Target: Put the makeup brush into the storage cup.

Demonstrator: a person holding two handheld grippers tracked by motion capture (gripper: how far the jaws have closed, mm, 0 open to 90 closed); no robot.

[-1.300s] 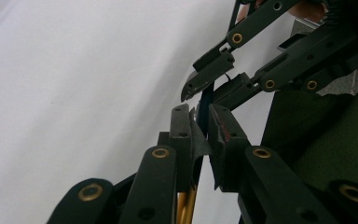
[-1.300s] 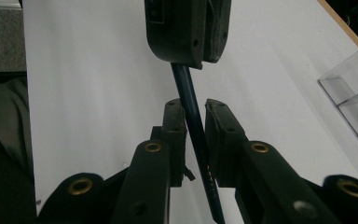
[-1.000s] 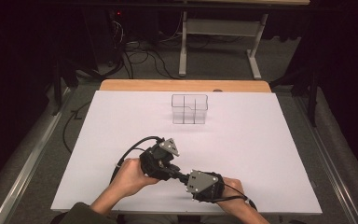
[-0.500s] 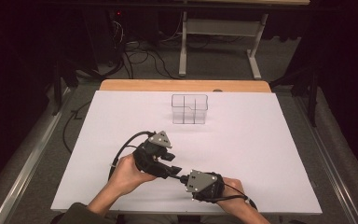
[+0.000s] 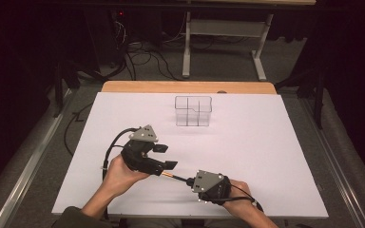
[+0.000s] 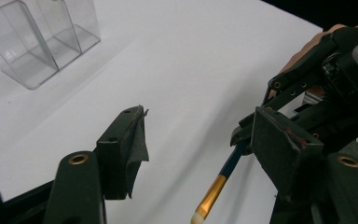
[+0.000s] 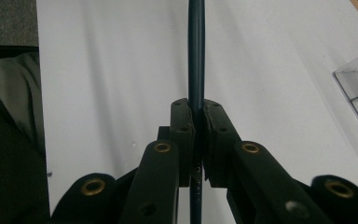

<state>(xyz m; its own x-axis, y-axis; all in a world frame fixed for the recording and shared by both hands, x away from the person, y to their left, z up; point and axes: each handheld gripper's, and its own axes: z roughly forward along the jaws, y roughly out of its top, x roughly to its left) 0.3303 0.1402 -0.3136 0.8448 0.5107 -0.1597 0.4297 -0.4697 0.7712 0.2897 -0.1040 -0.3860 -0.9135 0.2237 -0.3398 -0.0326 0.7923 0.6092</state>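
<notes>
Item: paintbrush (image 5: 177,178), dark blue handle, gold ferrule, pale tip. Held by the right gripper (image 5: 191,182), whose jaws are pressed tight together on the handle; in the right gripper view the handle (image 7: 196,56) runs straight out ahead of the pads and also passes back between the jaw arms. The ferrule end reaches away from the right gripper toward the left one.

Item: left gripper (image 5: 166,157). Jaws stand wide apart and have just been opening; nothing is pinched between them. In the left gripper view the brush (image 6: 219,179) lies low in the gap between its two jaws, nearer the right-hand jaw, clear of both pads (one pad's black lining is peeling at the edge). The right gripper (image 6: 242,137) sits just beyond that same jaw.

Item: clear plastic organiser (image 5: 193,110), divided into compartments, standing on the white table (image 5: 266,142), well ahead of both grippers. It appears up and to the left of the jaws in the left gripper view (image 6: 37,42).
</notes>
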